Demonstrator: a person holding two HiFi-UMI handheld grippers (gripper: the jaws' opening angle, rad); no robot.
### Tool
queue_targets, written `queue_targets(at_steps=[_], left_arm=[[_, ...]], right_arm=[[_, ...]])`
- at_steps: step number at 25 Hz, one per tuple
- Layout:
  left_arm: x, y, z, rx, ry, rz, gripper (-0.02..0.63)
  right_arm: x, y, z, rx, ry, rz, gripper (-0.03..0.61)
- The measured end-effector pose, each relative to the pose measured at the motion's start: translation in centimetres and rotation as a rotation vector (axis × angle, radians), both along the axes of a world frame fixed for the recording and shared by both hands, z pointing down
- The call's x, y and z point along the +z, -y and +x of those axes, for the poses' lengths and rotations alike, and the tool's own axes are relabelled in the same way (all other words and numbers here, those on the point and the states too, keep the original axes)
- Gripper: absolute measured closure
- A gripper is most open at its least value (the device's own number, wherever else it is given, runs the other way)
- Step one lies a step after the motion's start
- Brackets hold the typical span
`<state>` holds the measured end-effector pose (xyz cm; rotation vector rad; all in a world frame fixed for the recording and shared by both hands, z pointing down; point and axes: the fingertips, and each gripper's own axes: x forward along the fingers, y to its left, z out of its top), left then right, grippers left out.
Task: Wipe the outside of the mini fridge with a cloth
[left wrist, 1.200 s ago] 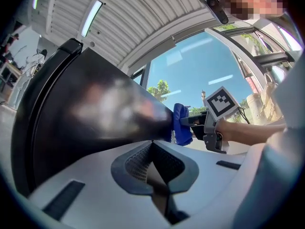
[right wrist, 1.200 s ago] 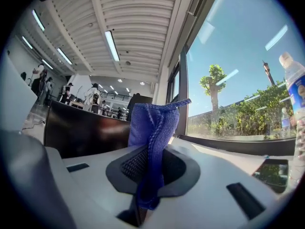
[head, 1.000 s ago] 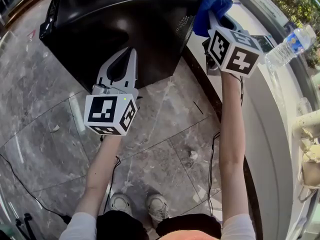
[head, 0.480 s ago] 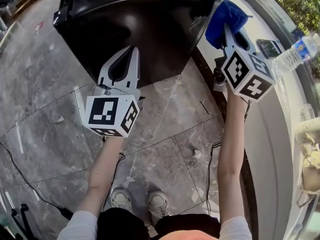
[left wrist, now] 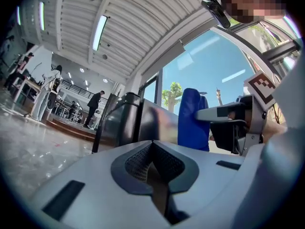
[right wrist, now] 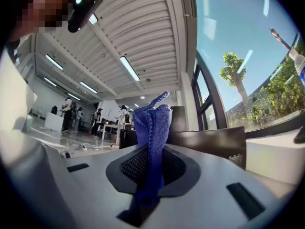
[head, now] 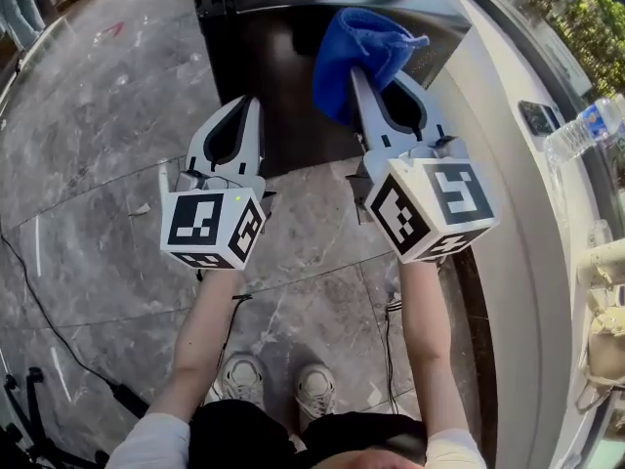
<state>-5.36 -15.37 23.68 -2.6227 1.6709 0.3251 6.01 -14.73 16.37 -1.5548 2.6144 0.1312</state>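
The head view looks steeply down from above onto the mini fridge (head: 264,62) and the floor (head: 98,193). Both gripper views sit low, facing along their own jaws, close to the mini fridge. All three views share the blue cloth (head: 356,52).

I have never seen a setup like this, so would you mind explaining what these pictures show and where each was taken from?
No robot here: a person stands on a marble floor and holds a two-jaw gripper in each hand. The cubes with square markers are part of those grippers. The head view comes from a camera on the person's head, looking steeply down. The other two views come from cameras riding on each gripper, looking along its jaws. The left gripper is shut and empty. The right gripper is shut on a blue cloth, held up by the black mini fridge. A water bottle sits on the white ledge at the right.
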Motion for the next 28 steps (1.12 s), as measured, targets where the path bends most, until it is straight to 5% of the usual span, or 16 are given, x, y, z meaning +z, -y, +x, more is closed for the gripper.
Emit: queue_targets(at_steps=[14, 28], left_arm=[[-0.3, -0.1, -8.2, -0.132, -0.026, -0.005, 0.609], [1.3, 1.2, -6.3, -0.101, -0.026, -0.033, 0.609]], right_arm=[[4.1, 1.3, -13.3, -0.21, -0.006, -0.09, 0.517], [4.9, 3.8, -12.3, -0.16, -0.039, -0.09, 0.517]])
